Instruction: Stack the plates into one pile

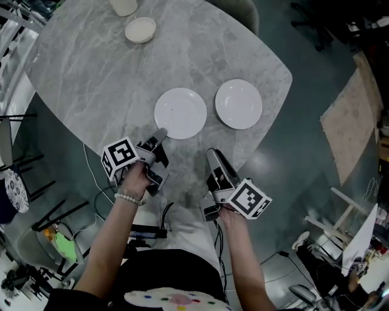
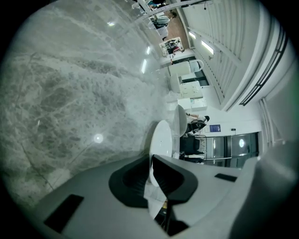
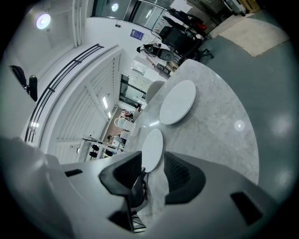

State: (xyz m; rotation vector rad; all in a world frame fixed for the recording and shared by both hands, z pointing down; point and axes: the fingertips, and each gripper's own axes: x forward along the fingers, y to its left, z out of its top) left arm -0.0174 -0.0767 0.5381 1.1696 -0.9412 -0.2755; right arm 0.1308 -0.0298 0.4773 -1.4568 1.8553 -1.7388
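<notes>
**Left gripper pinches a plate rim; pile not yet begun**

Our left gripper [image 2: 151,162] has its jaws closed on the near rim of the left plate [image 1: 180,113], with the thin white edge caught between the pads. We judge the rim is chosen because a flat plate offers nothing else to pinch. Coming in low from our side of the table [image 1: 91,73] lets one jaw slip under the lip.

Our right gripper [image 3: 153,163] hangs over the table's near edge with its jaws wide apart and nothing between the pads. It is clear of both plates, and we read it as waiting, free to steady or guide.

The right plate [image 1: 239,104] lies just beside the left one, apart from it, and both are flat on the marble. It looks like the natural base for the pile.

Further off, a small bowl [image 1: 140,30] sits near the far edge, well away from the work.

We cannot tell whether the gripped plate is lifted or resting on the table, because its underside and the lower pad's contact are hidden. A pale cup [image 1: 124,6] is cut off by the frame's top. The head view shows only one of the right gripper's jaws clearly.
</notes>
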